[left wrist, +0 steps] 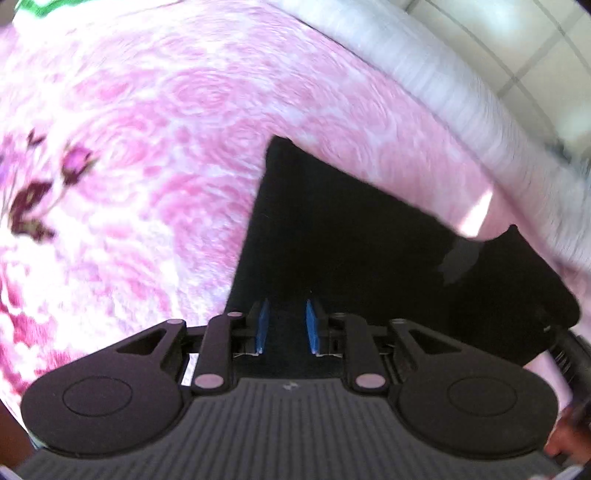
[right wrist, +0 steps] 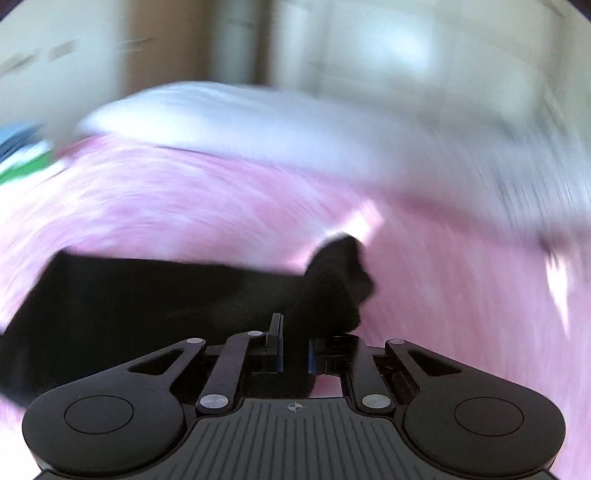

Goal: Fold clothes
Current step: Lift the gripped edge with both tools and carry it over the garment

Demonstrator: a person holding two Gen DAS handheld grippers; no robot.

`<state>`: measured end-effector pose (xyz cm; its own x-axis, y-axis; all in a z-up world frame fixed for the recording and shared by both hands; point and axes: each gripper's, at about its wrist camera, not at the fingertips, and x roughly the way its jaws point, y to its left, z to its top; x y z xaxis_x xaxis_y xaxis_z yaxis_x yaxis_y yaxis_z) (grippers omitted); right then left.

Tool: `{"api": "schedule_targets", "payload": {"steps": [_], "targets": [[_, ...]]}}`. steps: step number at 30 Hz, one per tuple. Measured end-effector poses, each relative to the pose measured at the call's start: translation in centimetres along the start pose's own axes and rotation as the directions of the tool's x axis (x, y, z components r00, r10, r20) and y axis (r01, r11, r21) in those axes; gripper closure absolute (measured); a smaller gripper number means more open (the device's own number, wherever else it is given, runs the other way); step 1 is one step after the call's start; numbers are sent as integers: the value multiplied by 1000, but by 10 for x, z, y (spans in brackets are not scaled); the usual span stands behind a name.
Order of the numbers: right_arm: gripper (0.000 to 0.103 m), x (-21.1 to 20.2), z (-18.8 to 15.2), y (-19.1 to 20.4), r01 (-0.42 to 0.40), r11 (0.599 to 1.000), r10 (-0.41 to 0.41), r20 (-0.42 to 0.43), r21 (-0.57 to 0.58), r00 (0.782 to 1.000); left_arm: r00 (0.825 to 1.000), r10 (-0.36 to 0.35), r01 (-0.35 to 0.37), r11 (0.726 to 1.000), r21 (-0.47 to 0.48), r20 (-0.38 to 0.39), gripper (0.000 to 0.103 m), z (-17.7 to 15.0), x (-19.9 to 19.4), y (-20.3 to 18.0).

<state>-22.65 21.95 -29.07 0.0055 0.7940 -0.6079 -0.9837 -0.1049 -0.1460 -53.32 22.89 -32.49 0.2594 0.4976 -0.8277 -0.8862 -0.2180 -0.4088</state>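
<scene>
On the far left of the left wrist view a strip of green cloth [left wrist: 35, 6] peeks over the edge of the pink rose-patterned bedspread [left wrist: 155, 155], which fills most of the scene. Right of the middle lies the black fabric garment [left wrist: 351, 236], spread across the bedspread with 1 corner pointing to the far side. The left gripper [left wrist: 286, 326] hangs over its near edge; the blue pads [left wrist: 263, 325] stand narrowly apart with black cloth between them, and whether they actually pinch it cannot be told. Further right, a white ribbed blanket [left wrist: 436, 92] borders the bedspread, with pale tiled floor [left wrist: 524, 44] beyond.

In the blurred right wrist view, the garment stretches from the near left to a raised bunch near the middle. The right gripper [right wrist: 295, 356] has its fingers pressed together on a fold of it.

Judged from this, folding is at an early stage: the garment looks gripped at 2 points, but no neat finished fold shows yet.
</scene>
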Motion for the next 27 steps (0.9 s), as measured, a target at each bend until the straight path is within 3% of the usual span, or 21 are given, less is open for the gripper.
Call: {"api": "schedule_targets", "payload": {"steps": [2,4,8,11,12,15,17,20,24,27], "targets": [[93,-10,4,38,-63,988,72,63,-143,995,999,-53,53,995,-90,-3,86,0,-4,16],[93,-16,-2,77,-127,951,158,90,-283,983,996,-88,85,983,-165,-12,86,0,-6,30],[93,-9,-37,145,-257,824,290,-14,-505,957,993,-118,113,964,-239,-6,86,0,-10,51],[87,8,-64,178,-309,734,285,-138,-605,948,990,-139,132,955,-266,-6,86,2,-11,62],[79,9,-71,183,-295,712,276,-133,-637,952,989,-150,142,951,-275,-5,86,2,-11,66],[73,11,-77,188,-281,666,261,-136,-691,956,984,-179,169,940,-295,-7,86,3,-12,72],[68,8,-72,179,-315,668,278,-167,-675,946,980,-200,189,936,-297,-7,86,4,-14,70],[62,-13,-53,154,-379,720,339,-182,-581,923,970,-243,232,929,-288,-4,83,6,-13,63],[61,-40,-37,105,-383,834,350,-156,-397,924,959,-281,267,932,-243,-22,77,9,-2,46],[61,-20,-25,62,-296,942,258,-226,-159,940,951,-304,286,936,-206,-60,74,13,12,31]]}}
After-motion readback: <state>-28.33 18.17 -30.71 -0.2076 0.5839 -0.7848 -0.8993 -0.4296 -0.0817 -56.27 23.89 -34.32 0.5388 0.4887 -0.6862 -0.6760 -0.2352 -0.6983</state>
